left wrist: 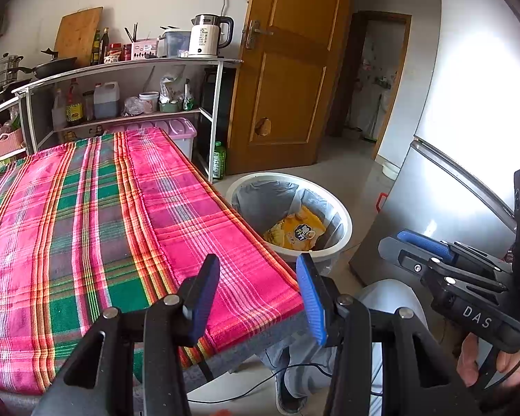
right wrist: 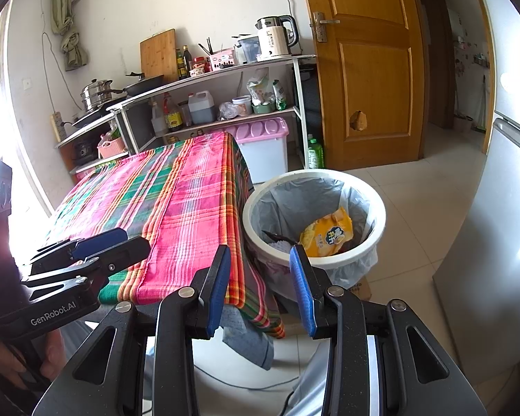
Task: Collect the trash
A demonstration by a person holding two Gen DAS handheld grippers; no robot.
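Observation:
A white trash bin (left wrist: 343, 220) (right wrist: 378, 204) with a grey liner stands on the floor beside the table's right edge. A yellow snack packet (left wrist: 296, 230) (right wrist: 327, 234) lies inside it, with a dark scrap next to it in the right wrist view. My left gripper (left wrist: 258, 289) hovers open over the table's near right corner, nothing between its blue pads. My right gripper (right wrist: 260, 286) is open too, empty, between the table corner and the bin. Each gripper shows in the other's view: the right gripper (left wrist: 412, 242) at the right, the left gripper (right wrist: 121, 239) at the left.
The table (left wrist: 86, 208) (right wrist: 176, 201) wears a pink and green plaid cloth with nothing on it. Behind it stand kitchen shelves (left wrist: 121, 111) with bottles, pots and a kettle (left wrist: 208, 34). A silver fridge (left wrist: 468, 138) rises at the right, a wooden door (right wrist: 371, 69) behind the bin.

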